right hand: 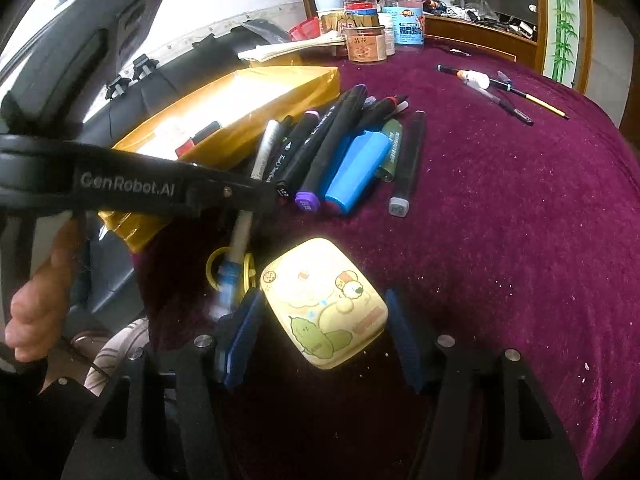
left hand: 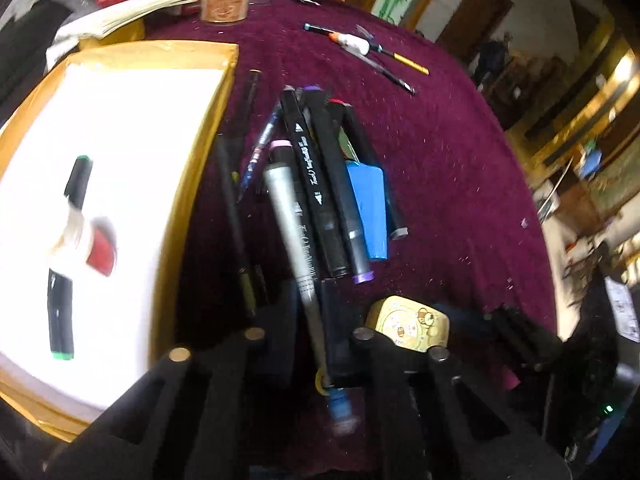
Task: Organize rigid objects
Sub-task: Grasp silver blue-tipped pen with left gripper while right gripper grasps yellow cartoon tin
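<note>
My left gripper (left hand: 310, 320) is shut on a silver pen (left hand: 294, 232) with a blue end, held above the table; it also shows in the right wrist view (right hand: 262, 152). A pile of black markers (left hand: 320, 184) and a blue highlighter (left hand: 370, 208) lies on the purple cloth. A gold box (left hand: 208, 112) with a white lining holds a green-capped marker (left hand: 60, 316) and a red-capped white item (left hand: 102, 256). My right gripper (right hand: 324, 320) is open, its blue pads on either side of a yellow cartoon tin (right hand: 324, 304) without clear contact.
Several pens and a small glue bottle (right hand: 476, 78) lie at the far side of the cloth. Jars and tins (right hand: 364, 44) and a stack of paper (right hand: 292, 48) stand at the back. Yellow rings (right hand: 218, 268) lie near the table's edge. The left gripper's arm (right hand: 128, 188) crosses the left side.
</note>
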